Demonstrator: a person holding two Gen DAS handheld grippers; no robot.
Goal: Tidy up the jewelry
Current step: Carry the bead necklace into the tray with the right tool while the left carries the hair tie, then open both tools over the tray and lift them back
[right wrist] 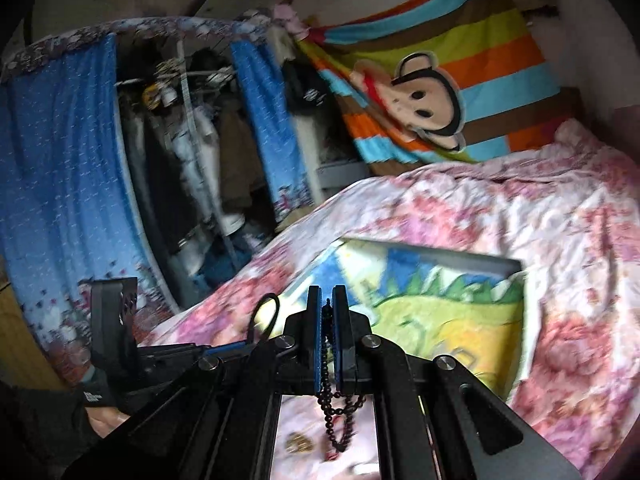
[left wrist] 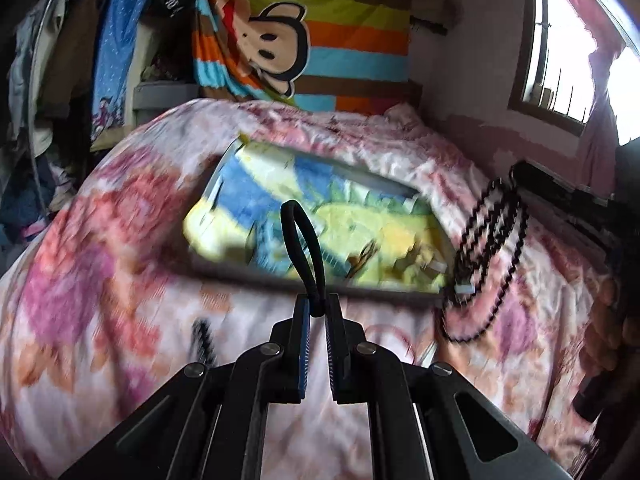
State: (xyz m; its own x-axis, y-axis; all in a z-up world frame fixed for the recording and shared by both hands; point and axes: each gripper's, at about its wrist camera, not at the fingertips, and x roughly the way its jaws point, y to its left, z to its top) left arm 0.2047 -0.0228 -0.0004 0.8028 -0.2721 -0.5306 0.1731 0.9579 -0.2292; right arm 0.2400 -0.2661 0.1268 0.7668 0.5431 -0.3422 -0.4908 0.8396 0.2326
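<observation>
The flowered quilt lies broad and mostly bare in front of both grippers, giving open room above it. A flat picture box sits in its middle, a low obstacle. The striped monkey blanket closes off the far end, hanging clothes and blue curtains crowd the left, and the window wall bounds the right.

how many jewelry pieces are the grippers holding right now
2. A black loop band pinched in the left gripper; a dark bead string hanging from the right gripper.
</observation>
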